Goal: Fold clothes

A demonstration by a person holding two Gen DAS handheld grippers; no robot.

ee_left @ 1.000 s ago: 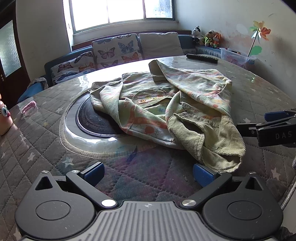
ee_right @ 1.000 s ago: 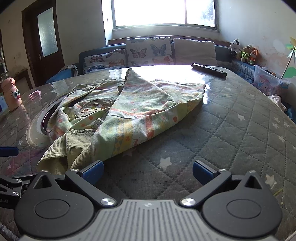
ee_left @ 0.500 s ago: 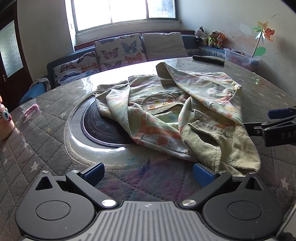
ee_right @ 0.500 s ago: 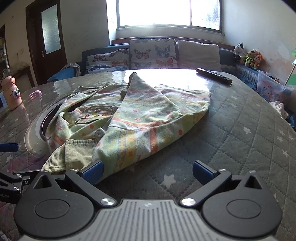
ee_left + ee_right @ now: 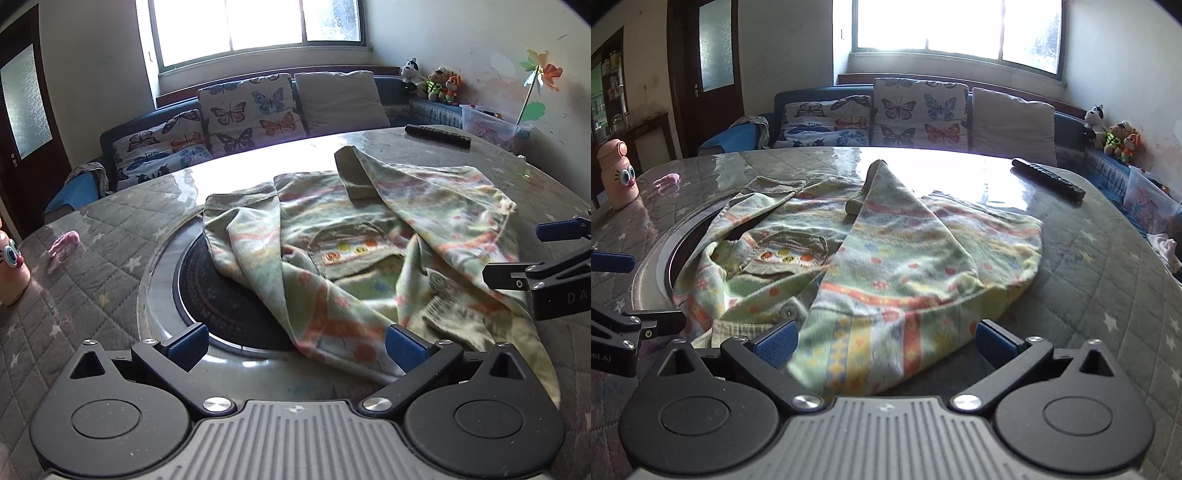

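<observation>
A crumpled pale green child's garment [image 5: 354, 254] with orange and yellow print and a chest pocket lies on the round quilted table [image 5: 92, 295], partly over the dark round plate [image 5: 221, 306] set in the middle. It also shows in the right wrist view [image 5: 894, 258]. My left gripper [image 5: 295, 345] is open, its blue pads either side of the garment's near hem. My right gripper [image 5: 882, 341] is open, its fingers straddling the garment's near edge. Each gripper shows from the side in the other's view, the right [image 5: 550, 258] and the left [image 5: 620, 291].
A black remote [image 5: 1049, 179] lies at the table's far right. A pink bottle with eyes [image 5: 618, 173] and a small pink thing [image 5: 666, 181] sit at the far left. A sofa with butterfly cushions [image 5: 886, 114] stands behind the table, soft toys [image 5: 1112, 133] at right.
Both grippers have moved forward towards the garment; its near edge now lies between each pair of open fingers. The garment has not been lifted.
</observation>
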